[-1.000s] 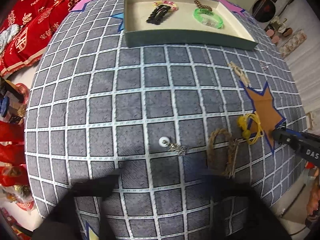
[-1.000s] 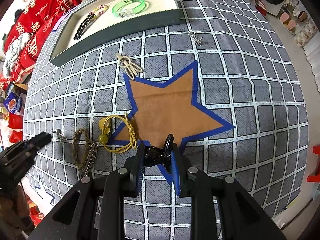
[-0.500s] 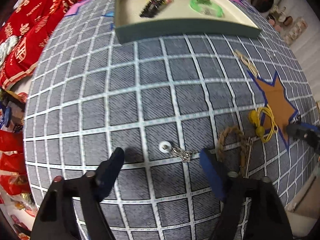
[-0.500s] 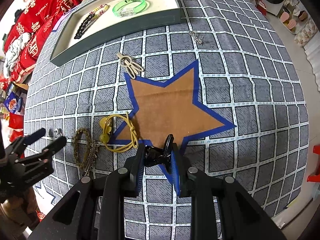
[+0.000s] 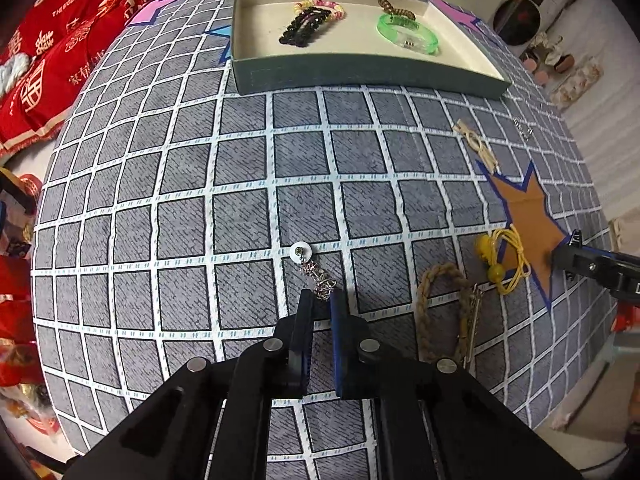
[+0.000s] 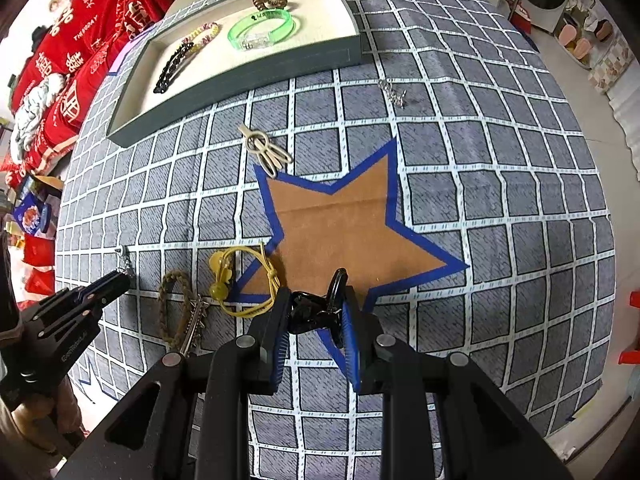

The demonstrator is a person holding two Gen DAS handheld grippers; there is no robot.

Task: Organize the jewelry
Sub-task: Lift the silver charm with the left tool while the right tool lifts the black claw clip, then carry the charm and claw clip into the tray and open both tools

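**Both grippers closed on small pieces; tray not yet reached**

Left gripper (image 5: 322,300): jaws pressed nearly together at the near end of a silver earring (image 5: 316,274), which lies on the grid-patterned cloth (image 5: 180,216) with its white disc (image 5: 299,251) pointing away. From the right wrist view the tips appear to pinch the chain end. The piece is judged very light, limp and snag-prone; a hold on the chain lets the disc dangle, so a slow carry is advised.

Right gripper (image 6: 314,312): clamped on a black hair clip (image 6: 316,312) at the lower point of the brown star (image 6: 340,224). The clip looks hard, glossy and springy; it is judged liable to slip or twist unless held across its body.

Just beyond lie a braided rope bracelet (image 5: 442,304) and a yellow cord (image 5: 500,260), near each other. Farther on sit a beige clip (image 6: 264,150) and a small silver chain (image 6: 392,92).

At the far edge stands the tray (image 5: 360,76), holding a black bead string (image 5: 304,28), a pastel bracelet (image 5: 320,6), a green bangle (image 5: 408,34) and a brown hair tie (image 5: 394,8).
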